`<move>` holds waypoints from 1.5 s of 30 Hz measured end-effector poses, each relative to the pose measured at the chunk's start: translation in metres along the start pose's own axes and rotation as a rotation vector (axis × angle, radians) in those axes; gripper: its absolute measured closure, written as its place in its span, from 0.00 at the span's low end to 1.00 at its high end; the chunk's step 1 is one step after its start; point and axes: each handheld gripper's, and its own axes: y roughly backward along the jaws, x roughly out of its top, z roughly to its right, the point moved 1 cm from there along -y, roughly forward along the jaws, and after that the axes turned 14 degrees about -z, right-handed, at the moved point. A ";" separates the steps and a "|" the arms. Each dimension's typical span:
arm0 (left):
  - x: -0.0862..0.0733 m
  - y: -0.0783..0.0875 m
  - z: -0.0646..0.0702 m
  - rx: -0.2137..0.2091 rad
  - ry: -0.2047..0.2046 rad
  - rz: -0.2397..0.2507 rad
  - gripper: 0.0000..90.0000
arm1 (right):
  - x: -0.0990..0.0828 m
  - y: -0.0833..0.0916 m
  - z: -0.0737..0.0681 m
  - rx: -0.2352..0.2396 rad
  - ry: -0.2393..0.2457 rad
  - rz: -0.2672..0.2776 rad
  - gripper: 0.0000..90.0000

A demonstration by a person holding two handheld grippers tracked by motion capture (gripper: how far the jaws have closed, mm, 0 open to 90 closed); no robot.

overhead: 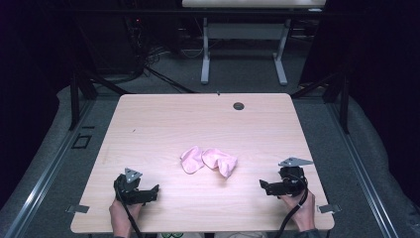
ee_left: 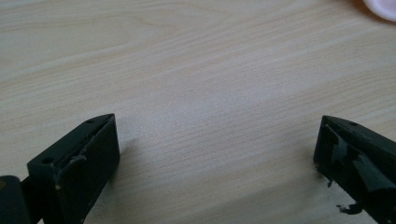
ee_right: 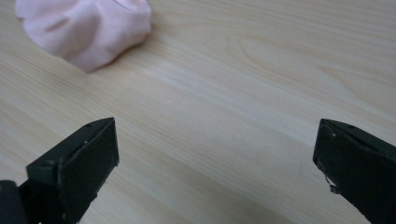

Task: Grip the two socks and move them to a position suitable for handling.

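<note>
Two grippers rest near the front edge of a light wooden table (overhead: 148, 129) in the high view, each held by a hand entering from below. Left gripper (overhead: 154, 191): near the front left corner, jaws pointing inward toward the table's middle, grey plate on top, left hand (overhead: 124, 213) behind it. Right gripper (overhead: 263, 185): near the front right corner, jaws pointing inward toward the left gripper, grey plate on top, right hand (overhead: 301, 208) behind it, black cable trailing toward the table edge. Between the two grippers and a little farther from the person lies a crumpled pink cloth (overhead: 208, 160), well apart from both. A small dark round hole (overhead: 238, 105) sits near the table's far edge. Beyond the table, a grey floor and the legs of a white desk (overhead: 242, 54) are visible.

Left gripper view: the left gripper (ee_left: 215, 140) has its two black jaws spread wide, with bare wood grain between them and nothing held. A pale pink edge of the cloth (ee_left: 383, 7) shows at the top right corner, far from the jaws.

Right gripper view: the right gripper (ee_right: 215, 140) likewise has its jaws spread wide over bare wood, gripping nothing. The pink cloth (ee_right: 88, 28) lies on the table at the upper left, ahead of the left-hand jaw and apart from it.
</note>
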 end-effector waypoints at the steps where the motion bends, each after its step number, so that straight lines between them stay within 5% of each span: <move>1: 0.000 0.000 0.000 0.000 0.001 0.000 0.00 | 0.003 0.001 -0.002 0.010 0.009 -0.007 0.00; 8: 0.000 0.000 0.000 0.000 0.000 0.000 0.00 | 0.040 -0.003 -0.021 0.078 0.056 -0.024 0.00; 15: 0.000 0.000 0.000 0.000 0.001 0.000 0.00 | 0.083 -0.026 -0.040 0.126 0.121 -0.155 0.00; 21: 0.000 0.000 0.000 0.001 0.001 0.000 0.00 | 0.112 -0.038 -0.054 0.142 0.161 -0.188 0.00; 25: 0.000 0.000 0.000 0.000 0.001 0.000 0.00 | 0.137 -0.056 -0.068 0.173 0.147 -0.190 0.13; 27: 0.000 0.000 0.000 0.000 0.001 0.001 0.00 | 0.139 -0.062 -0.070 0.165 0.138 -0.184 0.17; 29: 0.000 0.000 0.000 0.000 0.001 0.001 0.00 | 0.141 -0.075 -0.074 0.152 0.129 -0.223 0.20; 32: 0.000 0.000 0.000 0.000 0.001 0.001 0.00 | 0.138 -0.096 -0.074 0.118 0.110 -0.289 0.36; 37: 0.000 0.000 0.000 0.000 0.000 0.000 0.01 | 0.133 -0.105 -0.073 0.077 0.128 -0.334 0.51; 45: 0.000 0.000 0.000 0.000 0.001 0.001 0.01 | 0.124 -0.104 -0.071 0.026 0.126 -0.267 0.76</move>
